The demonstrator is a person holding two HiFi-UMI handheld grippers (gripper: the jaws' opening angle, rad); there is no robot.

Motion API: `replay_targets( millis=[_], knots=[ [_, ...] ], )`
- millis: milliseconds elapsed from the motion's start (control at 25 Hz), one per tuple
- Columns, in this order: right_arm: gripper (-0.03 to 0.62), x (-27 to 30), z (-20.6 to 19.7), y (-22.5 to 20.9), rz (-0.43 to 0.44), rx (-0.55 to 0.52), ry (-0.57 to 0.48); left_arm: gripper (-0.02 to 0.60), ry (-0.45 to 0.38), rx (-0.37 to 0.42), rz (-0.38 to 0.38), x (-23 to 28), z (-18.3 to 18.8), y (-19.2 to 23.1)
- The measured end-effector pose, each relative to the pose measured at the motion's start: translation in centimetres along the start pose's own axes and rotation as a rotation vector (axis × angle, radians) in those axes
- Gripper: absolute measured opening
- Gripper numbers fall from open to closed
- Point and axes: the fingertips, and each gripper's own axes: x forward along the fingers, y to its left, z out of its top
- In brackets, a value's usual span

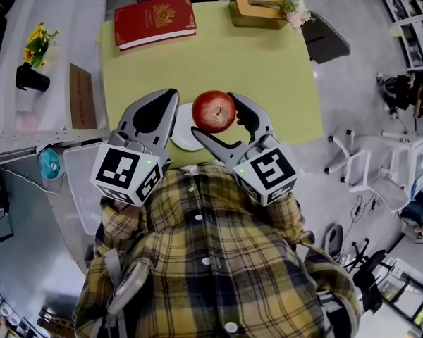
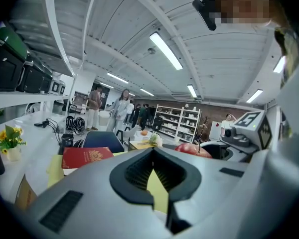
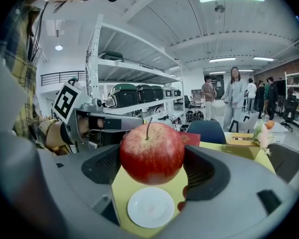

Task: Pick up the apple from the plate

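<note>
A red apple (image 1: 213, 111) (image 3: 152, 153) hangs clear above the small white plate (image 1: 184, 139) (image 3: 150, 207), stem up. My right gripper (image 1: 215, 115) (image 3: 152, 169) is shut on it, one jaw on each side. The bare plate lies on the yellow table (image 1: 268, 69) at its near edge, partly hidden behind the grippers in the head view. Just left of the apple, my left gripper (image 1: 166, 103) (image 2: 153, 171) has its jaws closed together with nothing between them. The left gripper view catches the apple (image 2: 192, 149) and the right gripper's body (image 2: 244, 128) at its right.
A red book (image 1: 155, 20) lies at the table's far left corner and a tan tissue box (image 1: 257, 7) with flowers at the far right. A vase of yellow flowers (image 1: 34, 55) stands on a side bench at the left. A white chair frame (image 1: 352, 160) is on the floor at the right. People stand far off.
</note>
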Motion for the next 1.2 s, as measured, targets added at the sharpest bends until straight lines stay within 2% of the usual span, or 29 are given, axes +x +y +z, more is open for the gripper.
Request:
replay_targets(
  millis=[600,880,1200],
  knots=[
    [0.383,0.2,-0.1,0.6,0.015,-0.012,0.002,0.008,0.012,0.004,-0.013,-0.3,-0.2,-0.1],
    [0.383,-0.2,-0.3,0.7,0.019,-0.008,0.008,0.006,0.059,0.109,-0.097,-0.6,0.6,-0.7],
    [0.383,-0.4,-0.2,0.6,0.01,0.003,0.007,0.008,0.065,0.156,-0.139,-1.3,3.2,0.3]
  ],
)
